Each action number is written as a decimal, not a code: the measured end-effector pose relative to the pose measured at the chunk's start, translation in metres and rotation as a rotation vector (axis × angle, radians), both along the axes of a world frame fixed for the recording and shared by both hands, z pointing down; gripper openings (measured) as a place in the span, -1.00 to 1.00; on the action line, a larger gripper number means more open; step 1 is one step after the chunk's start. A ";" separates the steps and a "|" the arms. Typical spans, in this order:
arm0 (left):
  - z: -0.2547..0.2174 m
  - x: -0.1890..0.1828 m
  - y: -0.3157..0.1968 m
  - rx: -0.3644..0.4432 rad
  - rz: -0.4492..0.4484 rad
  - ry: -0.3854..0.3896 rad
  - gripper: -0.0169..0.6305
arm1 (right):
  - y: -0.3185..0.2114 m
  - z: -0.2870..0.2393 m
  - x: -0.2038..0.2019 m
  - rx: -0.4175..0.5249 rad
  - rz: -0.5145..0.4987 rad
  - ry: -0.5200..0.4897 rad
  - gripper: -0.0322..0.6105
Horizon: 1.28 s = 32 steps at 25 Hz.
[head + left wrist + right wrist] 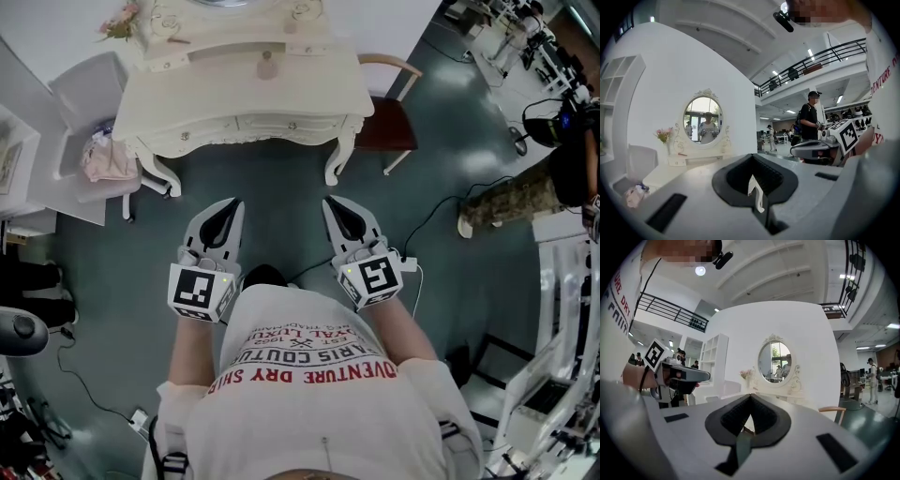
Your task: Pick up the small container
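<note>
Head view shows bare teal floor [281, 192] between the person and the cream dressing table [216, 94], whose scalloped front edge and curved legs face the two tools. A white seat [84, 89] stands off the table's left end, and a wooden-armed chair [389, 127] just beside its right end. The left gripper [230, 211] and right gripper [337, 211] are held level, side by side and apart, well short of the table. Each has its jaws closed tip to tip on nothing. The table's back is cut off by the frame's top edge, and the oval mirror [703, 119] shows whole only in the gripper views. The small container [268, 66] stands on the tabletop near the back middle, too small to tell its contents. A pink cloth [105, 159] lies on the white seat.
</note>
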<state>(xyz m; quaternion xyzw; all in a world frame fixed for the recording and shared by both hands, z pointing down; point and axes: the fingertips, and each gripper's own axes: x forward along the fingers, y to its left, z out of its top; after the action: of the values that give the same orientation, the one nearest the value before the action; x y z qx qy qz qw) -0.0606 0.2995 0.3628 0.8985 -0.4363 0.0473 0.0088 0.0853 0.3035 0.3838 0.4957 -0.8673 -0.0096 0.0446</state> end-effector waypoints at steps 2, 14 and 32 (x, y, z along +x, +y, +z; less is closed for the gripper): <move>0.008 0.002 -0.002 -0.017 0.002 -0.007 -0.93 | -0.006 0.005 0.000 -0.014 0.002 0.001 -0.90; 0.026 -0.011 -0.090 -0.066 0.014 0.003 -0.93 | -0.091 0.021 -0.029 -0.065 -0.009 0.026 -0.90; 0.005 -0.037 -0.396 -0.081 0.190 0.038 -0.93 | -0.373 0.003 -0.058 -0.048 0.169 0.033 -0.90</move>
<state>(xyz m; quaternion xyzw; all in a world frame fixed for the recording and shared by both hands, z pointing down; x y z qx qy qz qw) -0.0974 -0.0964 0.3676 0.9354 -0.3467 0.0486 0.0489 0.0273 -0.0698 0.3871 0.5659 -0.8214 0.0069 0.0713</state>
